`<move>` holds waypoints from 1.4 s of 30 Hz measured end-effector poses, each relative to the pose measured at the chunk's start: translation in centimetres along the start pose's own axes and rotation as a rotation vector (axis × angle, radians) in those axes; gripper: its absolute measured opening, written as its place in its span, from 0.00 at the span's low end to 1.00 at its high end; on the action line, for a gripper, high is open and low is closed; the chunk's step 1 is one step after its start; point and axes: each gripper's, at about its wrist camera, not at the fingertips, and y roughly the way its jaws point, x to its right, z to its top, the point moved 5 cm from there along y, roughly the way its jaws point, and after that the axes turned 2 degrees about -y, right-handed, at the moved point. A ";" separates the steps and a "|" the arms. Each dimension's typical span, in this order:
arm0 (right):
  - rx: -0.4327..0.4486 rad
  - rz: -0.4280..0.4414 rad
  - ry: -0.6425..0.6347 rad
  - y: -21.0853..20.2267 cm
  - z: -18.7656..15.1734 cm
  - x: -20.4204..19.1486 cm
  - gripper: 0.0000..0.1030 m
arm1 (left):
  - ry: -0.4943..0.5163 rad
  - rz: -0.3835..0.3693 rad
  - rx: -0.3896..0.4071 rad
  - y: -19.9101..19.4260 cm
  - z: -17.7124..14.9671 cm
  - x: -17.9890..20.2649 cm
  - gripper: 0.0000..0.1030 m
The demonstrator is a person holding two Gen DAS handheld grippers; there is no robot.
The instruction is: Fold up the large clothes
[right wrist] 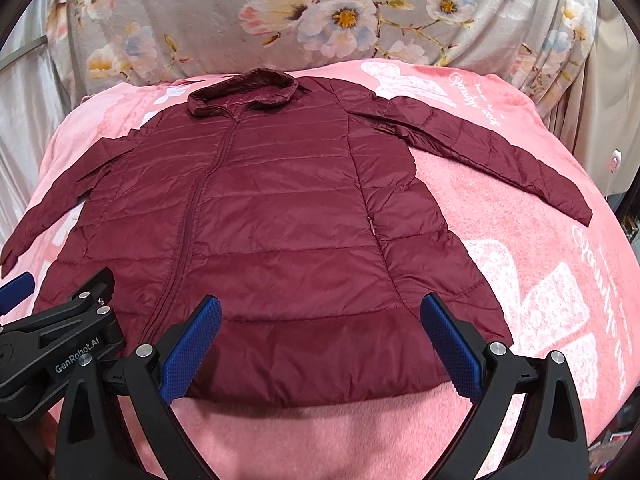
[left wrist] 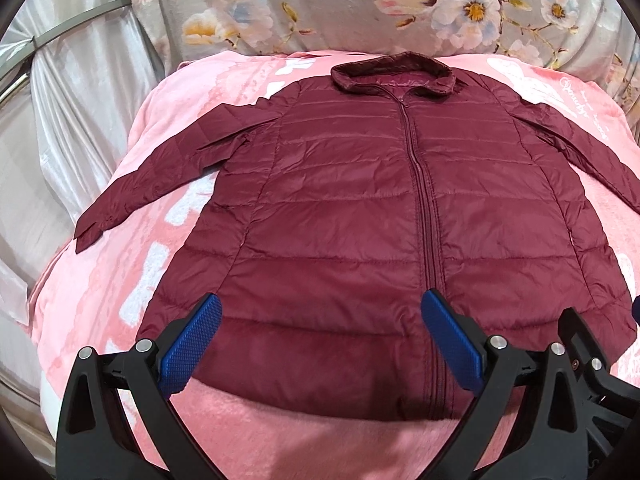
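A maroon quilted jacket point(left wrist: 360, 200) lies flat, zipped, front up on a pink blanket point(left wrist: 120, 280), collar at the far end, both sleeves spread outward. It also shows in the right wrist view point(right wrist: 280, 220). My left gripper point(left wrist: 320, 312) is open and empty, hovering over the hem left of the zipper. My right gripper point(right wrist: 320, 312) is open and empty over the hem's right part. The left gripper's body point(right wrist: 60, 344) shows at the lower left of the right wrist view. The right gripper's body point(left wrist: 592, 360) shows at the lower right of the left wrist view.
The pink blanket point(right wrist: 540, 280) has white print and covers a bed. A grey floral cloth point(left wrist: 360, 8) hangs behind the collar end. Shiny silver fabric point(left wrist: 60, 120) lies at the left. A white device with a red button point(right wrist: 614, 160) sits at the right edge.
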 end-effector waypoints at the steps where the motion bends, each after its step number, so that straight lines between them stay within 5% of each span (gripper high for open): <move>1: -0.002 0.000 0.001 0.2 0.1 0.1 0.95 | 0.002 -0.003 -0.004 0.2 0.2 0.2 0.95; 8: -0.008 0.052 0.084 2.4 2.2 5.0 0.95 | -0.002 0.000 -0.028 1.7 1.4 0.4 0.95; 14: -0.030 -0.068 0.385 5.6 4.6 18.7 0.95 | -0.051 0.037 -0.049 3.7 2.3 -1.9 0.95; 18: -0.070 -0.186 0.407 6.5 5.6 23.4 0.95 | -0.058 0.049 -0.064 4.6 2.5 -2.4 0.95; 42: -0.063 -0.257 0.334 7.1 8.4 23.9 0.95 | -0.014 0.046 -0.090 5.8 2.6 -0.2 0.95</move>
